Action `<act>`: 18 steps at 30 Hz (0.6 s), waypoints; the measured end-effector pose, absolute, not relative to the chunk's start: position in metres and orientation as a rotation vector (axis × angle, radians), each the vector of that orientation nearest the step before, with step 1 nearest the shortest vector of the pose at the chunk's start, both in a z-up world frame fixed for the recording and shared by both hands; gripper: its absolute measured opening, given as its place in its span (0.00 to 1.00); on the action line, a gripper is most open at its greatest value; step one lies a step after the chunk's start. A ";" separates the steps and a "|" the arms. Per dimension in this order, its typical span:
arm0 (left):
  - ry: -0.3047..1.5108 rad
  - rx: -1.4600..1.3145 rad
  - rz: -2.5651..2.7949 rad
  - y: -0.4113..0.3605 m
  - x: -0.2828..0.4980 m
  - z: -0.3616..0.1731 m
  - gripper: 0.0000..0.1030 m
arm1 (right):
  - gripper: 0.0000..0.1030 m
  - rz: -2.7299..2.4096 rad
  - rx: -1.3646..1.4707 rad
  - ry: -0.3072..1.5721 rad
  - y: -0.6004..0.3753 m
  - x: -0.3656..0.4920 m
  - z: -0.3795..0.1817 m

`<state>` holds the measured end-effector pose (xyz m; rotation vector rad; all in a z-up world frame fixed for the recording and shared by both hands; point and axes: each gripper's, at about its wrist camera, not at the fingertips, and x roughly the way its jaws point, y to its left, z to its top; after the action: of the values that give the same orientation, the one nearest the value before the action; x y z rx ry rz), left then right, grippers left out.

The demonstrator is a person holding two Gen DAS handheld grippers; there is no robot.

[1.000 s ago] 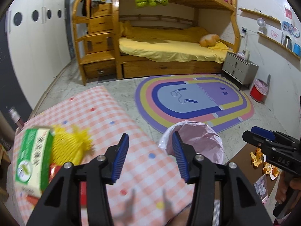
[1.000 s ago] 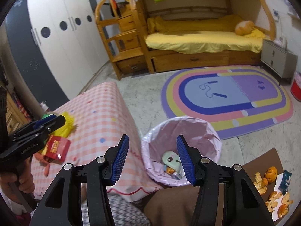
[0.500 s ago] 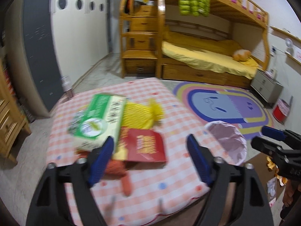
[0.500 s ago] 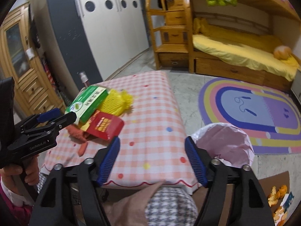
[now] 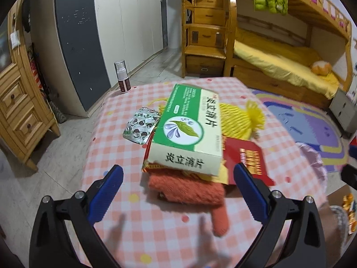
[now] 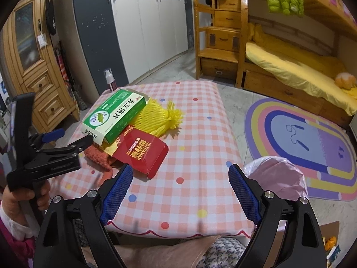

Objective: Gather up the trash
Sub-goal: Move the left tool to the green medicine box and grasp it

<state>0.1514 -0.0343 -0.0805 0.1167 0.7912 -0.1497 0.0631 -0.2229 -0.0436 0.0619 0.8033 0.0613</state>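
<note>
Left wrist: left gripper (image 5: 178,186) fingers just opened wide, empty, over green box (image 5: 189,127) stacked on red box (image 5: 247,163) on tabletop (image 5: 223,234).
Right wrist: right gripper (image 6: 179,189) just opened wide, empty; pink-lined bin (image 6: 276,176) beside tabletop.

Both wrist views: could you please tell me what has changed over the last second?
Both grippers swung from the pink-lined bin to the trash pile. The left gripper and right gripper have just been opening, nothing between their fingers. The green medicine box, red pack and yellow net lie unmoved.
</note>
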 end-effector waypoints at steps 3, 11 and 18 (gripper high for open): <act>0.799 0.146 -0.157 -0.040 0.166 -0.090 0.93 | 0.84 0.064 0.055 0.815 -0.222 0.067 -0.049; 0.800 0.228 -0.184 -0.060 0.191 -0.101 0.93 | 0.84 0.071 0.078 0.849 -0.226 0.076 -0.061; 0.811 0.291 -0.207 -0.065 0.196 -0.103 0.79 | 0.79 0.092 0.084 0.860 -0.225 0.074 -0.066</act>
<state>0.1964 -0.0653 -0.1033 0.2909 0.8114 -0.2070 0.0740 -0.2253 -0.0658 0.0837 0.8599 0.0916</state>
